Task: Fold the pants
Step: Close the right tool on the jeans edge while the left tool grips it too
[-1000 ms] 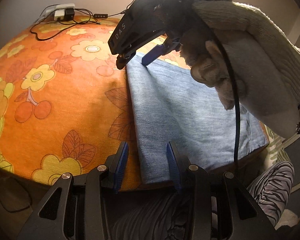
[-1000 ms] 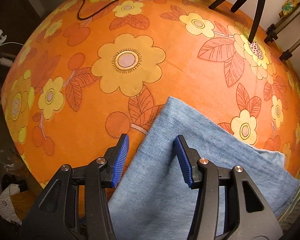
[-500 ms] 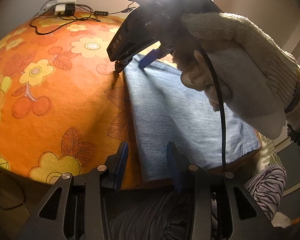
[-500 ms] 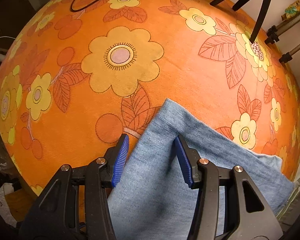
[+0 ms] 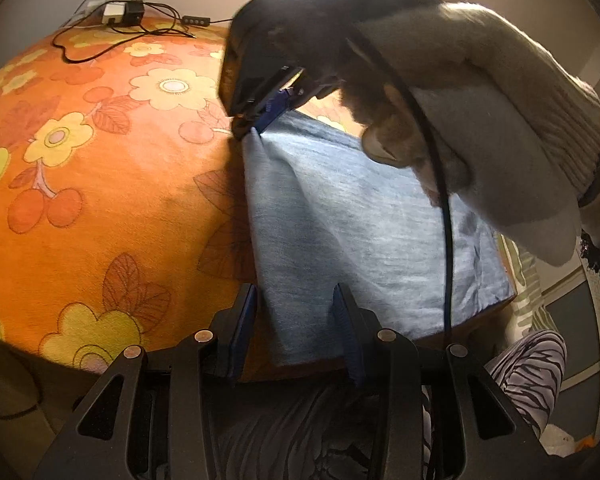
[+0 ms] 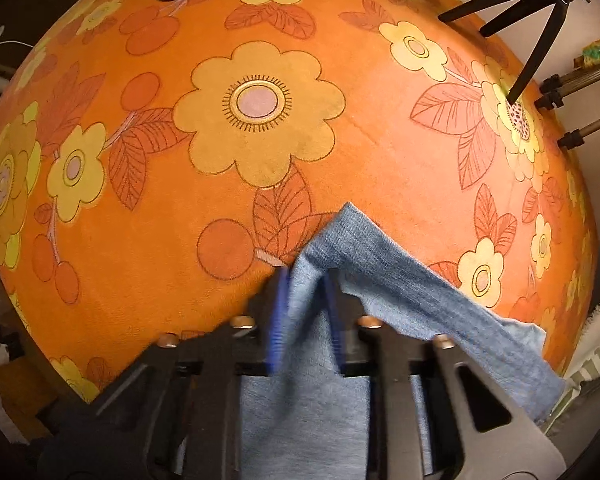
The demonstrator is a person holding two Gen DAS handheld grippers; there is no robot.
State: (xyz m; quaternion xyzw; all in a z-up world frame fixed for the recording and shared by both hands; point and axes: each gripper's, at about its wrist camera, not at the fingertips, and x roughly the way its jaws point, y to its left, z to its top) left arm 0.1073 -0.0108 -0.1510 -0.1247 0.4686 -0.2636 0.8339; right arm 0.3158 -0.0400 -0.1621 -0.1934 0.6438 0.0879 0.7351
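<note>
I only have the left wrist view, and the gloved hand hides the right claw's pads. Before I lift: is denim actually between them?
Observer: Yes. In the right wrist view the right claw is closing, with a bunched fold of the pants between its pads.
Operator: Did it catch the very corner?
Observer: No. The corner tip pokes out beyond the pads and lies on the orange tablecloth.
Operator: Anything close on that side?
Observer: A black tripod leg stands on the tablecloth farther right, apart from the pants.
</note>
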